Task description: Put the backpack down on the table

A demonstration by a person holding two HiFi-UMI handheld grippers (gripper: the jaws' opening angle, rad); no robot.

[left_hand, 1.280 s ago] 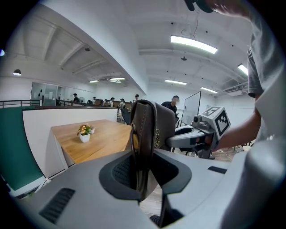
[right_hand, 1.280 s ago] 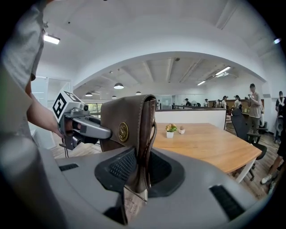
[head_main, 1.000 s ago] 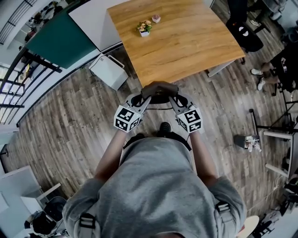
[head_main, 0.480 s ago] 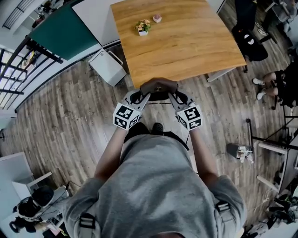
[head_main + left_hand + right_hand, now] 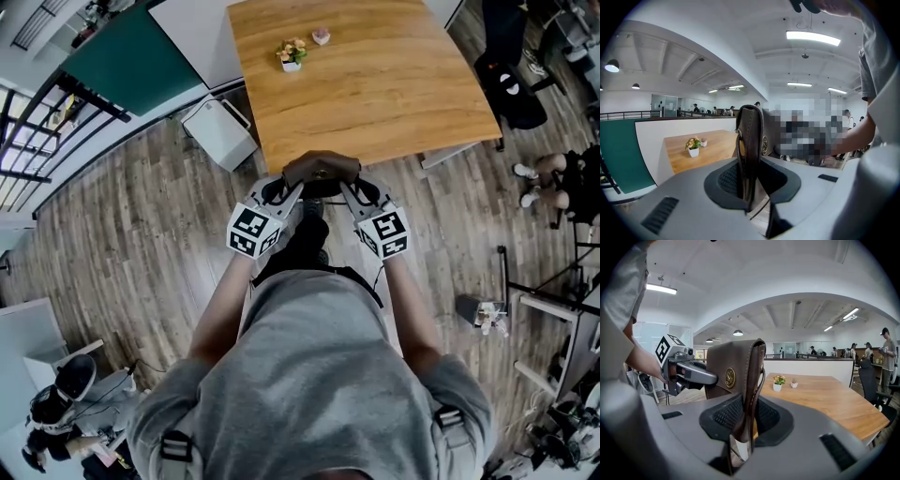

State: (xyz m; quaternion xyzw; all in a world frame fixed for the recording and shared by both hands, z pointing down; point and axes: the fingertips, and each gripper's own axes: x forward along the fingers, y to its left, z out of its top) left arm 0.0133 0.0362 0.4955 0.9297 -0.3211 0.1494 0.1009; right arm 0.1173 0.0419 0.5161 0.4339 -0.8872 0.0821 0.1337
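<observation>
A brown leather backpack hangs between my two grippers, just at the near edge of the wooden table. My left gripper is shut on its left side and my right gripper is shut on its right side. In the left gripper view the leather stands upright, clamped between the pads of the left gripper. The right gripper view shows the backpack with its round gold badge, pinched in the right gripper, and the left gripper beyond it.
A small potted flower and a tiny pink pot stand at the table's far left. A white box sits on the floor left of the table, beside a green panel. A black chair and a person's feet are to the right.
Both grippers have carried the backpack forward toward the table; its top now sits at the near edge. Both grips are unchanged.
</observation>
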